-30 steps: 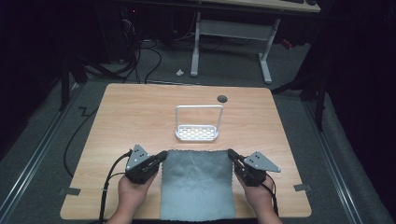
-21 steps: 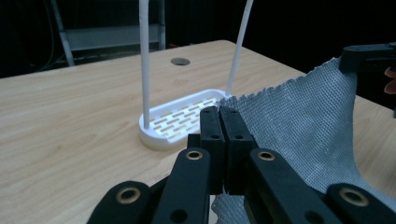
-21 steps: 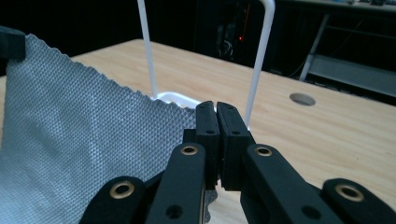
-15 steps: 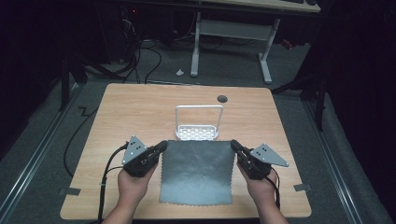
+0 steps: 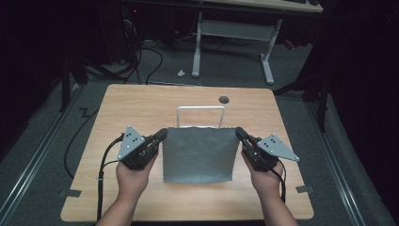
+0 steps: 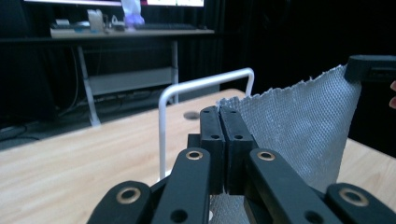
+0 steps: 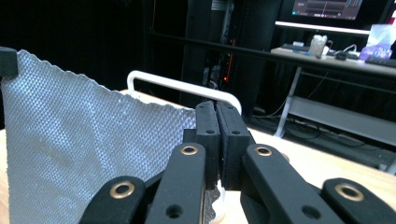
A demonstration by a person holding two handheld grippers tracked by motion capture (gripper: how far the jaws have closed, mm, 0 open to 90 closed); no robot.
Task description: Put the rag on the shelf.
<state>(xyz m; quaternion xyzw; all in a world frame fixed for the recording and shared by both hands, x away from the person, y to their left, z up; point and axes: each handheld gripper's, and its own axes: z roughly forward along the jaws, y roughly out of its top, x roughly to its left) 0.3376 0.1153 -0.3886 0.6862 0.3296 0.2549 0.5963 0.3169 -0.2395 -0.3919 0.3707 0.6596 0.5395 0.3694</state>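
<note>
Cloth: one grey textured cloth [image 5: 199, 155], held up by its two far corners and hanging in the air above the near middle of the worktop [image 5: 141, 108]; its lower edge hangs over the near part of the worktop.
Left tool: left tool [image 5: 160, 137] clenched on the cloth's far-left corner, jaws pressed together with fabric pinched between them.
Right tool: right tool [image 5: 241, 134] clenched on the far-right corner in the same way.
Rack: one white wire rack [image 5: 201, 116] standing just beyond the cloth, at mid-worktop.
Count: two tools, two hands, one cloth, one rack, one dark round hole [image 5: 224, 99] in the worktop at the far side.
Risk, slip: each grip takes only a small corner, so a tug apart could pull a corner free and leave the cloth dangling from one side.
Risk, snag: carried toward the rack, the hanging lower edge could catch on the wire loop or push it over.
Risk, sag: if the tools drift together, the top edge would slacken and bunch.
</note>
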